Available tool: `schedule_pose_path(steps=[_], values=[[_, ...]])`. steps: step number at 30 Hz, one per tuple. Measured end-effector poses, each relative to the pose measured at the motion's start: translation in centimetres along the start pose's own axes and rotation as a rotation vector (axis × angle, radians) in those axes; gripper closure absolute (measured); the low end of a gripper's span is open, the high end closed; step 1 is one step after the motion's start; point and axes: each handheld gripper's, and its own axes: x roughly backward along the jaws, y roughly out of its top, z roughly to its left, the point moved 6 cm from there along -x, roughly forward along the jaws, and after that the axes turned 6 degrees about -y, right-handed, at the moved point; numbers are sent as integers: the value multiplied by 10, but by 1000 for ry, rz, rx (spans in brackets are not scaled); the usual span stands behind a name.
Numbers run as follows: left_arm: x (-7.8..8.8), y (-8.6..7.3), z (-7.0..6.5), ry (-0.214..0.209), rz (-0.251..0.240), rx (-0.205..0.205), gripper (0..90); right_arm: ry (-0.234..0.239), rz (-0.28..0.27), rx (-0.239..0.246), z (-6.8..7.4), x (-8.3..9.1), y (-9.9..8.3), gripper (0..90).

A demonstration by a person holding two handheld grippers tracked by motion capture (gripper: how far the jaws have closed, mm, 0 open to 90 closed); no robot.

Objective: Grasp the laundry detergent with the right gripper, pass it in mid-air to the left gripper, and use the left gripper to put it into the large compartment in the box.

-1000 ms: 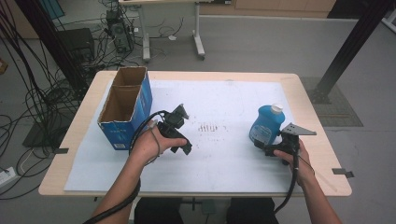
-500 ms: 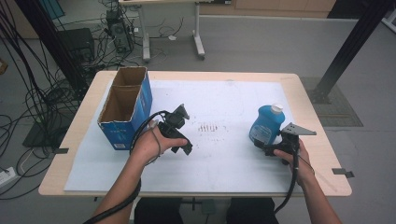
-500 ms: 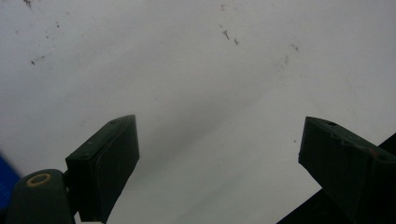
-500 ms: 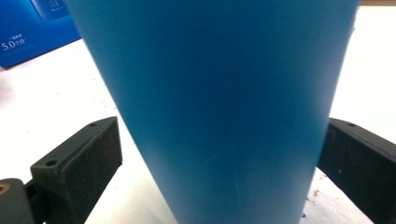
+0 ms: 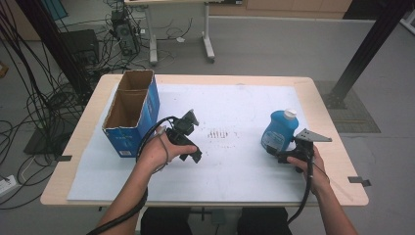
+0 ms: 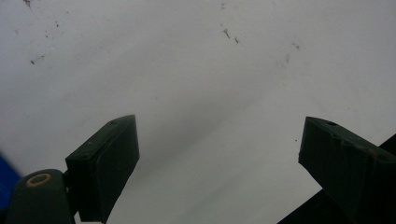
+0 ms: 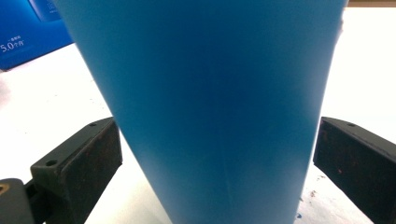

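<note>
A blue bottle (image 5: 279, 131) with a white cap stands upright on the right part of the white table cover (image 5: 244, 103). My right gripper (image 5: 286, 155) is at its near side, open. In the right gripper view the bottle (image 7: 205, 93) stands between the two jaws of the right gripper (image 7: 217, 154), which are close to its sides near the base. My left gripper (image 5: 190, 141) is held over the middle left of the table. In the left gripper view this left gripper (image 6: 217, 158) is open over bare white cover, with nothing between its jaws.
An open blue cardboard box (image 5: 129, 115) stands at the table's left, close to my left hand, and its blue side (image 7: 28, 32) appears beyond the bottle. A patch of dark marks (image 5: 220, 133) lies mid-table. Cables and desk legs are on the floor behind.
</note>
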Motion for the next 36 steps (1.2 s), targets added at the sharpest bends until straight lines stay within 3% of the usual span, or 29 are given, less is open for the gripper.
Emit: schedule_pose_path(steps=[36], values=[[0, -1, 0, -3, 1, -2, 126, -1, -3, 11, 0, 0, 3, 10]])
